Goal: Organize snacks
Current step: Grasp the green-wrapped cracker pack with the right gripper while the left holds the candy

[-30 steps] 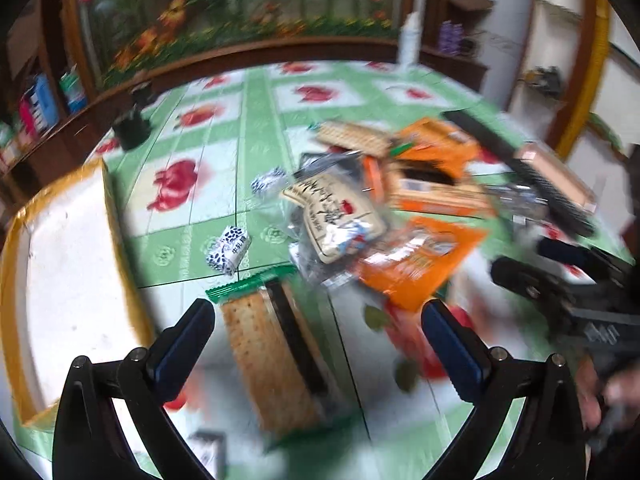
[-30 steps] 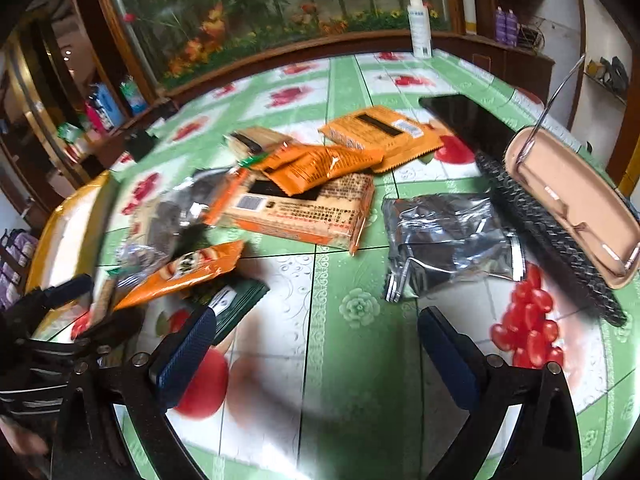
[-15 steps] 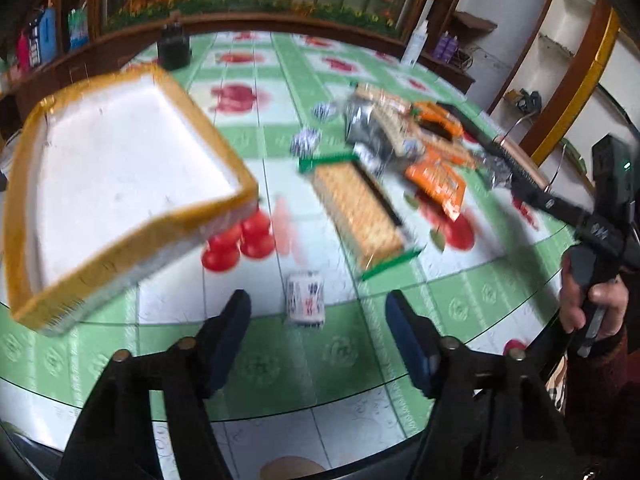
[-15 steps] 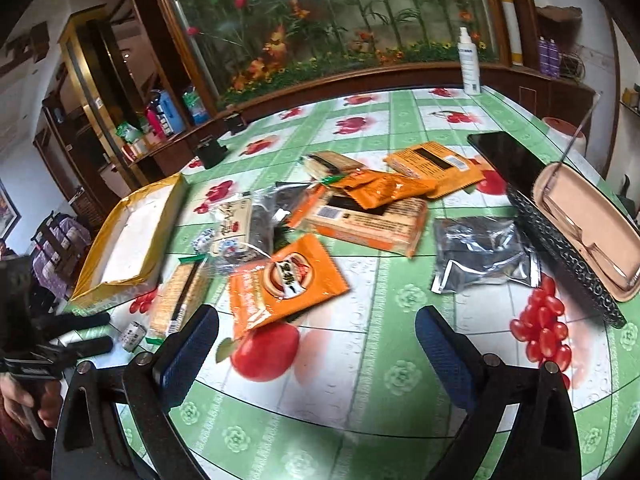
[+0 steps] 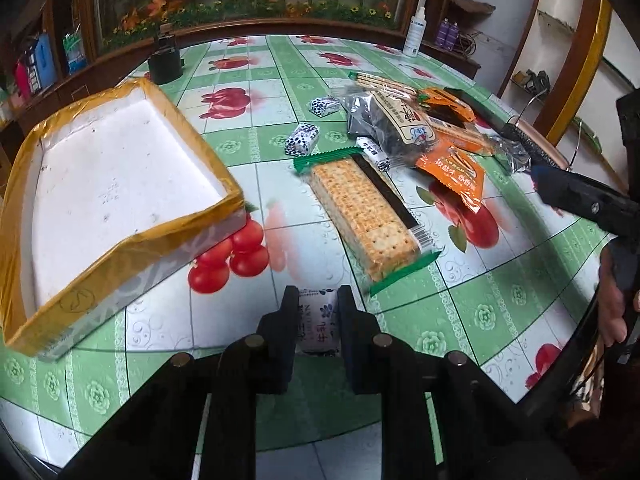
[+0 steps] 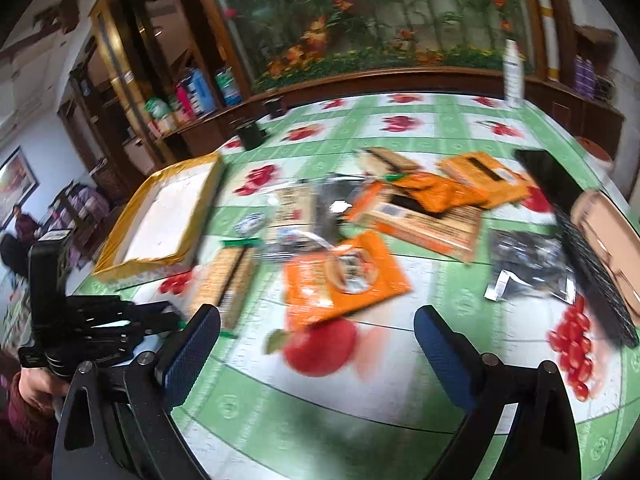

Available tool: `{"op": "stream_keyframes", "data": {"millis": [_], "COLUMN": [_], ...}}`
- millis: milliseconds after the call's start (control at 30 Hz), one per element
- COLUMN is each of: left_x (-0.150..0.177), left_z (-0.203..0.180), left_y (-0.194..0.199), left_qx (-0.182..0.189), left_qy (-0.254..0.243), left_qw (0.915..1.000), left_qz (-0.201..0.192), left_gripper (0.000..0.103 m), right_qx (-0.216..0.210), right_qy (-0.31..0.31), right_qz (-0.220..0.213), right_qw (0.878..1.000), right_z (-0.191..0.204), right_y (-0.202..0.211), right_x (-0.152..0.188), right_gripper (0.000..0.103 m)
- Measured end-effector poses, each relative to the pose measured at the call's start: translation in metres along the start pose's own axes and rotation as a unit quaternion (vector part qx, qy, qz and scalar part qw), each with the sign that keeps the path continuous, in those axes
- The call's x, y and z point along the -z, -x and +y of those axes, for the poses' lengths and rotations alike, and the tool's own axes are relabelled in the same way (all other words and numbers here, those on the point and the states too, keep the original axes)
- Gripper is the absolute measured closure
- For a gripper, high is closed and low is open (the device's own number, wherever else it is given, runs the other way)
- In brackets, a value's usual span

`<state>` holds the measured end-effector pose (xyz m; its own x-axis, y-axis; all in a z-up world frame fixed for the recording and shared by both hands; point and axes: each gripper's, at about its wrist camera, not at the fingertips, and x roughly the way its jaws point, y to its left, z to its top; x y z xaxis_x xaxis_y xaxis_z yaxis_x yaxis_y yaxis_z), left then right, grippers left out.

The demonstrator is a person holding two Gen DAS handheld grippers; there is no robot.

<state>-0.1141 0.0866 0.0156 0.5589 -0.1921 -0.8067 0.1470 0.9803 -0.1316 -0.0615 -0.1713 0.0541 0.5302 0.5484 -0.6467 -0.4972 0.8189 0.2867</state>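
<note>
**Left gripper grabbed the little candy, tray was next**

So the left gripper (image 5: 318, 320) had just been closing, and its fingers (image 5: 289, 320) were clamped on a small white wrapped candy with blue print (image 5: 319, 322), sitting near the front edge of the green fruit-pattern worktop (image 5: 460, 312). Looked like the pickup step for that one piece, candy pinched but barely off the surface, if at all.

The white foam tray with yellow tape round its rim (image 5: 192, 224) sat just to the left, empty as far as I could see. My guess for the next move: lift, swing left over the taped rim, let go inside.

The right gripper (image 6: 316, 344) hung over the snack pile with its blue-padded fingers (image 6: 192, 344) wide apart, nothing between them. Below it lay a flat orange snack packet (image 6: 344, 276), and the long clear cracker pack with green ends (image 5: 364, 216) lay between pile and tray.
</note>
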Motion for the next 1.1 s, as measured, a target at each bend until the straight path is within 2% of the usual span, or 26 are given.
{"op": "stream_keyframes", "data": {"millis": [267, 367, 400, 433, 500, 533, 633, 667, 700, 733, 933, 1100], "left_x": [0.009, 0.011, 0.013, 0.014, 0.016, 0.017, 0.019, 0.020, 0.020, 0.019, 0.010, -0.001], "left_z": [0.013, 0.014, 0.013, 0.013, 0.012, 0.012, 0.009, 0.010, 0.010, 0.010, 0.012, 0.007], "left_y": [0.009, 0.011, 0.012, 0.013, 0.013, 0.014, 0.014, 0.014, 0.014, 0.013, 0.008, 0.006], "left_qx": [0.000, 0.001, 0.001, 0.000, -0.002, -0.004, -0.016, -0.015, -0.015, -0.014, 0.010, 0.022], "left_qy": [0.010, 0.010, 0.007, 0.003, -0.002, -0.005, -0.014, -0.013, -0.010, -0.006, 0.022, 0.025], "left_qw": [0.9999, 0.9999, 0.9999, 0.9999, 0.9999, 0.9999, 0.9995, 0.9995, 0.9994, 0.9994, 0.9990, 0.9986], "left_qz": [-0.008, -0.009, -0.009, -0.010, -0.012, -0.014, -0.021, -0.025, -0.029, -0.031, -0.037, -0.040], "left_gripper": [0.084, 0.084, 0.083, 0.082, 0.082, 0.082, 0.084, 0.084, 0.084, 0.084, 0.084, 0.084], "right_qx": [-0.032, -0.016, -0.005, 0.002, 0.012, 0.018, 0.042, 0.047, 0.057, 0.067, 0.052, 0.027], "right_qy": [0.026, 0.039, 0.045, 0.049, 0.056, 0.056, 0.070, 0.074, 0.085, 0.095, 0.078, 0.061], "right_qz": [0.071, 0.092, 0.100, 0.104, 0.118, 0.131, 0.126, 0.124, 0.121, 0.117, 0.102, 0.090], "right_qw": [0.997, 0.995, 0.994, 0.993, 0.991, 0.990, 0.989, 0.988, 0.987, 0.986, 0.990, 0.994], "right_z": [0.058, 0.074, 0.078, 0.080, 0.086, 0.087, 0.092, 0.093, 0.096, 0.097, 0.085, 0.079], "right_y": [-0.053, -0.077, -0.085, -0.089, -0.099, -0.107, -0.113, -0.114, -0.114, -0.113, -0.103, -0.096], "right_x": [-0.011, -0.013, -0.013, -0.013, -0.012, -0.011, -0.012, -0.013, -0.013, -0.012, -0.009, -0.006], "right_gripper": [0.003, 0.004, 0.007, 0.018, 0.030, 0.031, 0.033, 0.038, 0.050, 0.052, 0.052, 0.052]}}
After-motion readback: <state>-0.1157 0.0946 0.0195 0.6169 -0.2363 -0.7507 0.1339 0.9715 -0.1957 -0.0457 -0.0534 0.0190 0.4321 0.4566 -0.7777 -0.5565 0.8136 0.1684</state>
